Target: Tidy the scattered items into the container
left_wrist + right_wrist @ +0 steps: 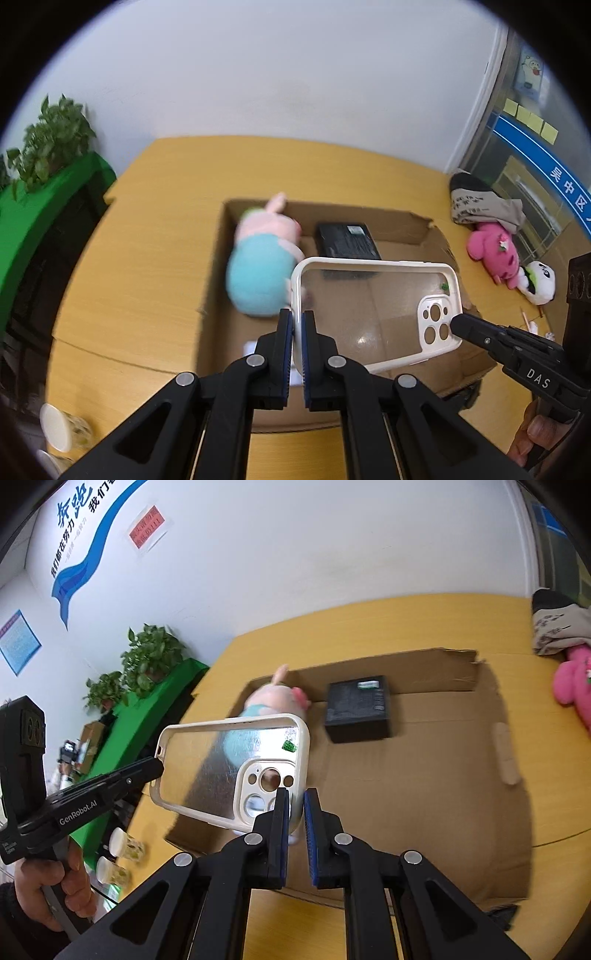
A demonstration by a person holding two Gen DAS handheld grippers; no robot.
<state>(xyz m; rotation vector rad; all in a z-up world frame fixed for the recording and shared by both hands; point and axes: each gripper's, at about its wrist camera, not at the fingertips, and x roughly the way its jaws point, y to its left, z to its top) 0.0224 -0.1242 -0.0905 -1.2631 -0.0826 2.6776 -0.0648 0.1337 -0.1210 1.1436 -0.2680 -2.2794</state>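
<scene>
Phone case [376, 314], clear-backed with a cream rim, hangs above the open cardboard box [406, 221], held at both ends. Left tool [297, 325] is clamped on the plain end of the rim, its blue pads pressed to either side of the edge. Right tool [295, 805] is clamped on the end with the camera cutouts. Each tool is carried in a person's hand [48, 890].

Inside the box, a plush pig [262, 266] in a light blue dress lies against the left wall, and a black box [347, 240] sits by the far wall. The case hangs over the box's near middle, apart from both.

The box rests on a yellow bench [147, 221]. Toward the bench's far right corner lie a pink plush [491, 251], a white plush [539, 280] touching it, and a grey and black cloth [480, 203] just behind them. Near the bench's left edge stand two small plastic cups [125, 845]. Beyond that edge, potted plants [151, 657] stand on a green-covered surface [147, 709].
</scene>
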